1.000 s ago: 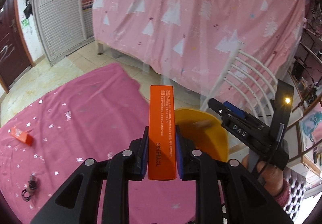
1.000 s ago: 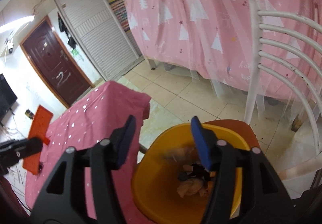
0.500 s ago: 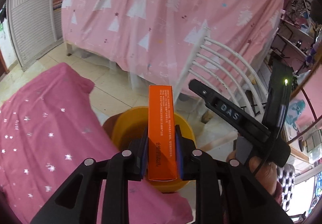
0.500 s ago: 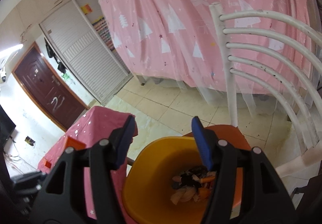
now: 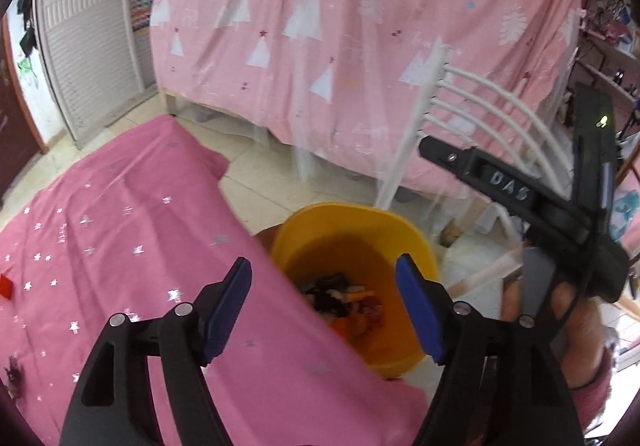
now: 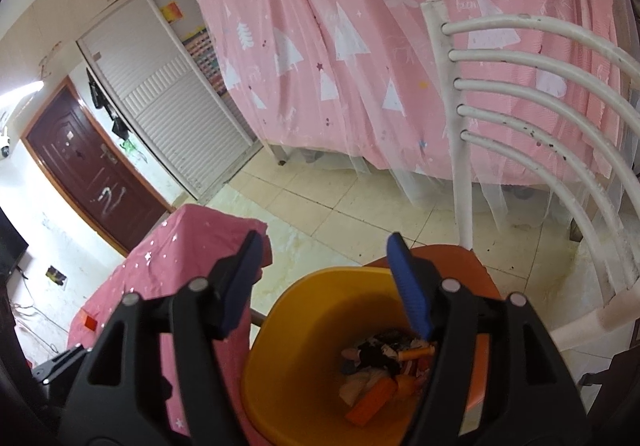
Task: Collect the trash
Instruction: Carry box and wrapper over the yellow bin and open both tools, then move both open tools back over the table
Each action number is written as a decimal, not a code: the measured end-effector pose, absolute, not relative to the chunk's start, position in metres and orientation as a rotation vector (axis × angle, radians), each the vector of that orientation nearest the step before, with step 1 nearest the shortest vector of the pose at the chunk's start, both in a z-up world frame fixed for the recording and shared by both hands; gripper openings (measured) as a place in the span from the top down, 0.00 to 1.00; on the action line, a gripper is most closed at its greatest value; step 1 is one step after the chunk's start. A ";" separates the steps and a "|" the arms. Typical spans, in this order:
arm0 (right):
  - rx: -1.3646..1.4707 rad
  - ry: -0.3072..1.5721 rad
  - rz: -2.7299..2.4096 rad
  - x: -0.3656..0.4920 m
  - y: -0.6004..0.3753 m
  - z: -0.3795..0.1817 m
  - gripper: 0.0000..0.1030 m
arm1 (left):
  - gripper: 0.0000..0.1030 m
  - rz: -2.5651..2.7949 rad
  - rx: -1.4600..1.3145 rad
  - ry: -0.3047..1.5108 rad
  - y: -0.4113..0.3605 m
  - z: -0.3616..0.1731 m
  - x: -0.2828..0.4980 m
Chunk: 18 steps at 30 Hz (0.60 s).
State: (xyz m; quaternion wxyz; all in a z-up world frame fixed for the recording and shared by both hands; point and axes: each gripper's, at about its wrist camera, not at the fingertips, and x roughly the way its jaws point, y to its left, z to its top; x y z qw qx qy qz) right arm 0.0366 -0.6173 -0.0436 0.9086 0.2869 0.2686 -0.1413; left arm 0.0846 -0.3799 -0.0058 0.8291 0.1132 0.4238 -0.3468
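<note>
A yellow bin (image 5: 320, 221) stands at the right end of the pink star-print table (image 5: 120, 238), on an orange chair seat (image 6: 452, 254). It holds mixed trash (image 5: 344, 298), and an orange box (image 6: 372, 402) lies on top in the right wrist view. My left gripper (image 5: 324, 278) is open and empty, just above the bin's near rim. My right gripper (image 6: 324, 250) is open and empty above the bin (image 6: 304, 326). A small red piece (image 5: 5, 286) lies on the table's far left.
A white slatted chair back (image 6: 520, 105) rises right of the bin. A bed draped in pink tree-print cloth (image 5: 360, 25) stands behind. Tiled floor (image 6: 340, 205) lies between bed and table. A dark small item (image 5: 14, 376) lies at the table's left edge.
My left gripper held the orange box over the bin; its jaws have opened and the box now lies in the bin. The right gripper stayed open above the bin.
</note>
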 end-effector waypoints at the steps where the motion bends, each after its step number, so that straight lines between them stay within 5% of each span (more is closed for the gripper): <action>1: 0.587 0.558 -0.288 0.038 -0.615 -0.044 0.39 | 0.34 -0.726 0.246 0.901 -0.377 -0.008 0.086; 18: 0.477 0.576 -0.207 0.053 -0.564 -0.029 0.36 | 0.34 -0.615 0.191 0.888 -0.325 -0.008 0.098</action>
